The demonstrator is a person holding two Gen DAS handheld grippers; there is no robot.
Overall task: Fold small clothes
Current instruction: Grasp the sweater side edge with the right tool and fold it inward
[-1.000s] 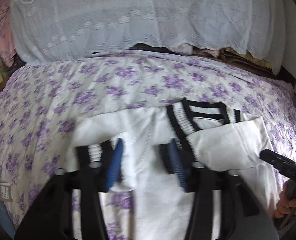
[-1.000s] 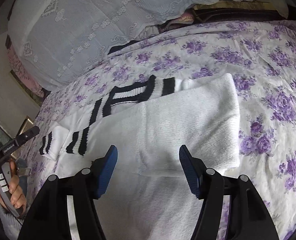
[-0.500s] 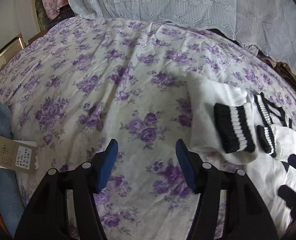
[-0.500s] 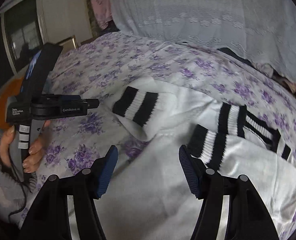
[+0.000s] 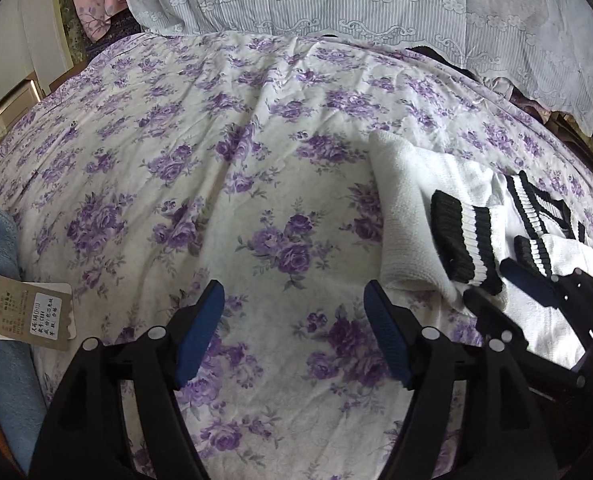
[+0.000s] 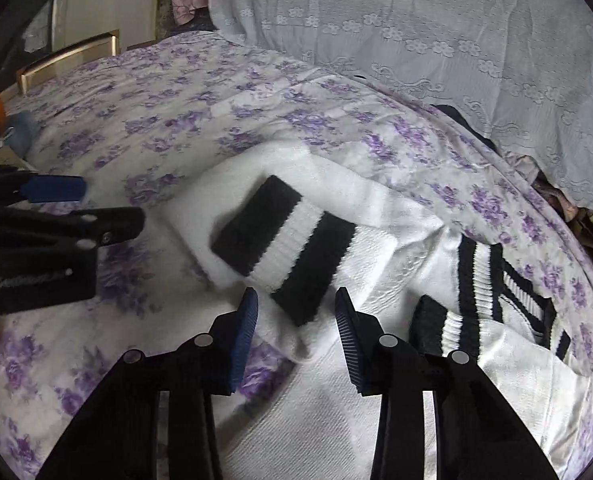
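A white knit sweater (image 6: 380, 236) with black-and-white striped trim lies on the purple-flowered bedspread (image 5: 216, 184). Its left sleeve is folded across, with the striped cuff (image 6: 284, 240) on top. My right gripper (image 6: 296, 312) is open, its jaws partly closed in, right at the near edge of that cuff. My left gripper (image 5: 292, 304) is open and empty over bare bedspread, left of the sweater (image 5: 408, 216). The right gripper also shows in the left wrist view (image 5: 508, 284), at the cuff (image 5: 462, 244).
A blue garment (image 5: 0, 320) with a cardboard tag (image 5: 30, 312) lies at the bed's left edge. A white lace cover (image 5: 376, 4) hangs over a pile at the back. A gold-edged cabinet (image 6: 68, 60) stands far left.
My left gripper has swung left off the sweater to bare bedspread. My right gripper has moved to the folded left sleeve's cuff and its jaws have narrowed.
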